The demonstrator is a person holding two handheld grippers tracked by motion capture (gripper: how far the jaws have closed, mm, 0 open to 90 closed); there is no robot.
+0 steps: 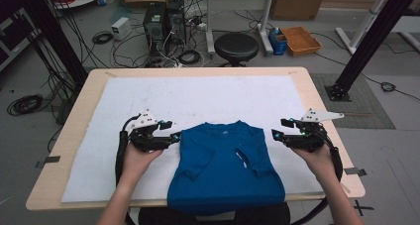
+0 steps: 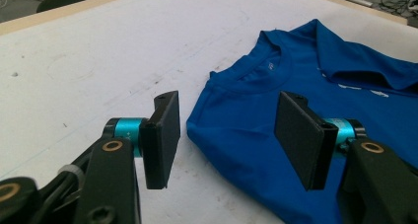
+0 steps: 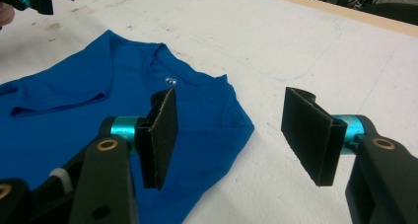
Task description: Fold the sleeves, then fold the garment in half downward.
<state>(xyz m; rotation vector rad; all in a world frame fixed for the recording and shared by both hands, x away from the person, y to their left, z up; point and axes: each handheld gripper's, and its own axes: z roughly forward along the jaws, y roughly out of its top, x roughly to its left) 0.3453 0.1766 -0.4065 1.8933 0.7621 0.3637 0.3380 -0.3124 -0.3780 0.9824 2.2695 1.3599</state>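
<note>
Two grippers are held beside a folded blue shirt [image 1: 225,168], one at each shoulder.

The shirt is laid on the white mat [image 1: 198,96] that covers the desk [image 1: 317,93], at the mat's near edge, collar pointing away from the person, both sleeves folded in over the chest and the hem hanging over the desk's near edge. The left gripper [image 1: 174,137] is held just left of the shirt's left shoulder, its jaws spread wide; in the left gripper view the shirt's edge is seen below and between the jaws, with no cloth pinched. The right gripper [image 1: 277,133] is held just right of the shirt's right shoulder, a little apart from it; its jaws are spread as well and nothing is gripped. Beyond the shirt the mat lies bare.
</note>
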